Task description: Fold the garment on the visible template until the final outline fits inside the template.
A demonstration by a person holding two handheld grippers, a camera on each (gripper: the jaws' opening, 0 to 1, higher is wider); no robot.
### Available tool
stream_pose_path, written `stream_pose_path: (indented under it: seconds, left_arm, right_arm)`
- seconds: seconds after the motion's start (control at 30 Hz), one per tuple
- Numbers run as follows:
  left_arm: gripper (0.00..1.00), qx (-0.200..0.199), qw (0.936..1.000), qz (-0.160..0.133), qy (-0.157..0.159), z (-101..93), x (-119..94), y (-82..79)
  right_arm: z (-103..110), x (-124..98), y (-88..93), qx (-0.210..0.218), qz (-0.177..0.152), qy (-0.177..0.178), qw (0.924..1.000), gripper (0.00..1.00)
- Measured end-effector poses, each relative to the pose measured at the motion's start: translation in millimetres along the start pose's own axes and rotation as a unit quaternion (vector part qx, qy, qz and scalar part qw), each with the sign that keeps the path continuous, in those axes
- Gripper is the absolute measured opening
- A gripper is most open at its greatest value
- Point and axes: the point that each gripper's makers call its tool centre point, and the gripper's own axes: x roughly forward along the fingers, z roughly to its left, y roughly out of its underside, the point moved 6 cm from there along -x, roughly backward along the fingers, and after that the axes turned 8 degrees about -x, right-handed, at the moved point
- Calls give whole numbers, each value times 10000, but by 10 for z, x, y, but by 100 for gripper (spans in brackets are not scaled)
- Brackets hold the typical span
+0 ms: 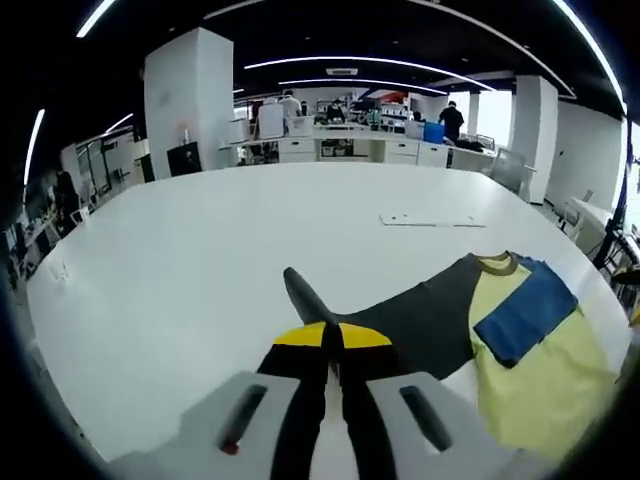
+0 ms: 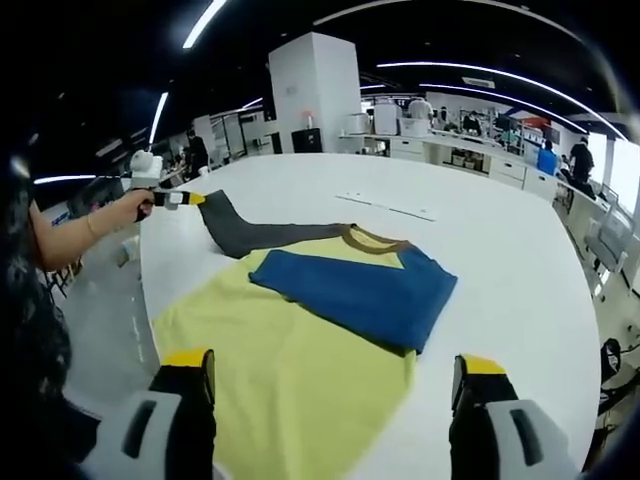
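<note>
Left gripper (image 1: 331, 335) pinches the dark grey sleeve (image 1: 305, 295) of the garment (image 2: 300, 330) spread on the white table (image 1: 200, 260); right gripper (image 2: 335, 375), jaws spread wide, hovers above its yellow body.

We lose the garment's (image 1: 520, 350) lower hem past the edge, and the template stays hidden beneath it.
</note>
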Motion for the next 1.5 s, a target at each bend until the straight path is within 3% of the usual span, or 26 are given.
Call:
stream_pose_path:
  seconds: [0.4, 0.77, 1.1, 1.5]
  left_arm:
    - [0, 353, 9982, -272, 391, -391, 59, -293]
    - [0, 496, 9941, -431, 869, -816, 157, -461]
    - [0, 582, 9875, -574, 1346, -1274, 240, -629]
    - [0, 726, 9757, -621, 1972, -1857, 379, -653]
  right_arm:
    - [40, 50, 46, -29, 5, -130, 9999, 99]
    - [31, 38, 67, -50, -4, -161, 9999, 99]
    - [45, 54, 70, -17, -21, -199, 9998, 99]
    - [44, 39, 95, 12, 38, -132, 9999, 99]
